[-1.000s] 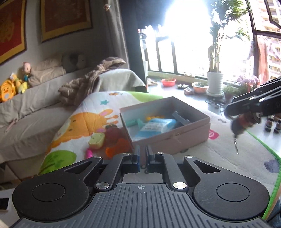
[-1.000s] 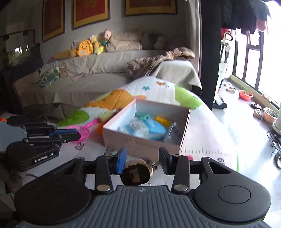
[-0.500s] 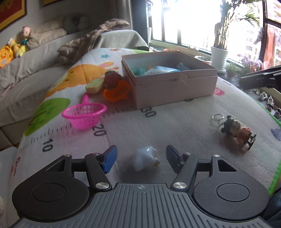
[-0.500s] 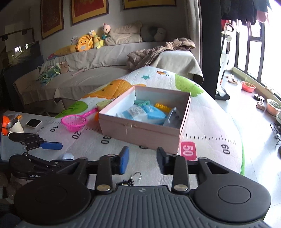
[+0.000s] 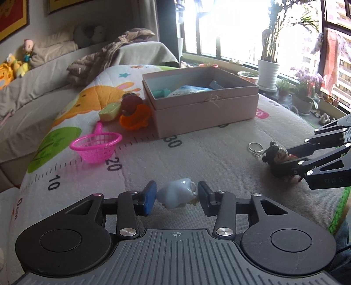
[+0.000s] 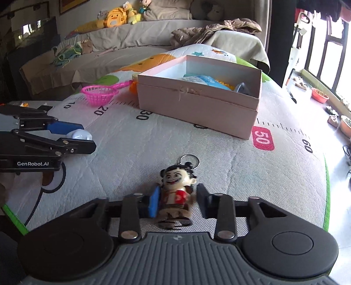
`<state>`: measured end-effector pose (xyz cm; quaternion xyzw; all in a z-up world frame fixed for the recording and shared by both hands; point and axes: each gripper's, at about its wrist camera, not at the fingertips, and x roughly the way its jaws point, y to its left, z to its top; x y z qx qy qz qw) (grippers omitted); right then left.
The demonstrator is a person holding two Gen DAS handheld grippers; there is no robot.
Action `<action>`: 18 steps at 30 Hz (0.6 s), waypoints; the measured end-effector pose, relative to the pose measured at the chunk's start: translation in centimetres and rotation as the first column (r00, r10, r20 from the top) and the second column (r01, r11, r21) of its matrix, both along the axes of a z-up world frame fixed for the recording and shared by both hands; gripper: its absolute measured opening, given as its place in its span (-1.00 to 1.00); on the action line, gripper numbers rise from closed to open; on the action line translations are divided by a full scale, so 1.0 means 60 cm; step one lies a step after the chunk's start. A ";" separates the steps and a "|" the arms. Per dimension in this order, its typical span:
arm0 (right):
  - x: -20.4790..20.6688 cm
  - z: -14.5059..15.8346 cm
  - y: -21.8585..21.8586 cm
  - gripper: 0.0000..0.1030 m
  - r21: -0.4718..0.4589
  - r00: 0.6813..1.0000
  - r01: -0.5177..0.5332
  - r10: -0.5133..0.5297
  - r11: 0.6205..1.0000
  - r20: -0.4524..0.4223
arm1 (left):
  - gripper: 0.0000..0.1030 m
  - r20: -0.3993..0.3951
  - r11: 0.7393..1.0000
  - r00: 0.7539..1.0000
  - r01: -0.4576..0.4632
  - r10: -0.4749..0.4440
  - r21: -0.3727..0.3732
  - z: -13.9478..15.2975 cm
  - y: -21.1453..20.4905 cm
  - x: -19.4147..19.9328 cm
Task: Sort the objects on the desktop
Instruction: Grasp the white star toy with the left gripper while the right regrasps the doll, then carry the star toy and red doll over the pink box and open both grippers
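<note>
Your left gripper (image 5: 176, 197) sits low over the near edge of the play mat (image 5: 208, 157), its jaws spread around a small pale-blue toy (image 5: 175, 195); the blue pad looks to be touching one side, while a narrow gap shows on the other, so nothing is clamped. Your right gripper (image 6: 176, 200) is likewise parted around the doll keychain (image 6: 176, 190), which lies on the mat nearer its right edge with its key ring (image 6: 189, 159) pointing away from you; the left pad is close against the doll, the right one stands clear of it.

The mat is quilted, grey in the middle with a printed ruler scale (10, 20, 30, a pink 50, 60) and cartoon animals toward the far end. The pink box (image 6: 197, 103) stands open toward the mat's far side, holding a blue packet and other small items. Beside its left wall lie an orange toy (image 5: 133, 119) and a green one (image 5: 109, 111), with the pink net basket (image 5: 96, 145) near the left edge.

Behind the mat runs a grey-covered sofa (image 6: 131, 37) with plush toys (image 6: 114, 17) along its back. Bright windows and potted plants (image 5: 268, 65) fill the right of the room.
</note>
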<state>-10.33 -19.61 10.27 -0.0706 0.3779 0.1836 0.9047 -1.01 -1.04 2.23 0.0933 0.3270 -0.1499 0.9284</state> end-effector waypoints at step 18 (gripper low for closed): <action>0.240 0.241 -0.056 -0.17 0.164 0.944 0.157 -0.197 0.974 0.265 | 0.54 0.239 0.996 0.971 0.013 0.009 -0.090 0.145 -0.062 0.198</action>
